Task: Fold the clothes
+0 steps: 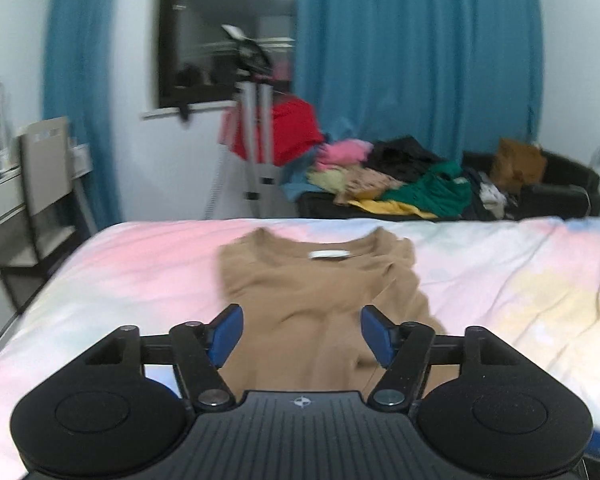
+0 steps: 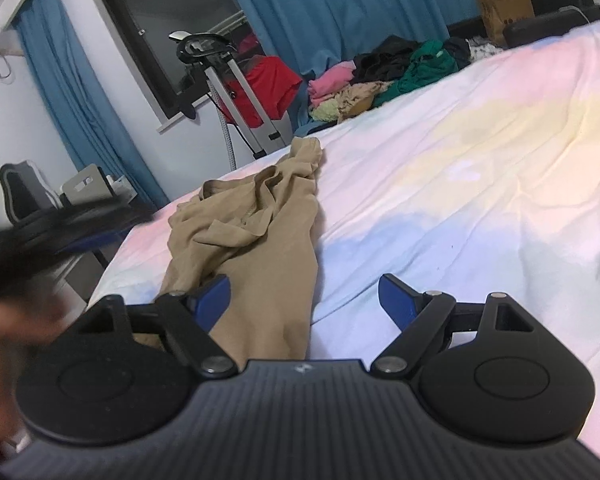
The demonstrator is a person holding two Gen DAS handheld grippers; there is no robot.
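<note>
A tan long-sleeved top [image 1: 320, 292] lies on the pastel bed sheet [image 1: 500, 280], collar and white label away from me. My left gripper [image 1: 302, 334] is open and empty just above its lower body. In the right wrist view the same tan top [image 2: 260, 224] lies rumpled, running away toward the bed's far edge. My right gripper [image 2: 304, 302] is open and empty over the near end of the top, its left finger [image 2: 214, 300] above the cloth and its right finger [image 2: 398, 300] above the bare sheet [image 2: 460, 184].
A pile of mixed clothes [image 1: 400, 180] sits on a dark couch beyond the bed, with a brown paper bag [image 1: 518, 164]. A garment steamer stand [image 1: 256, 128] with a red item stands by the window. A chair and drawers [image 1: 32, 184] are at the left.
</note>
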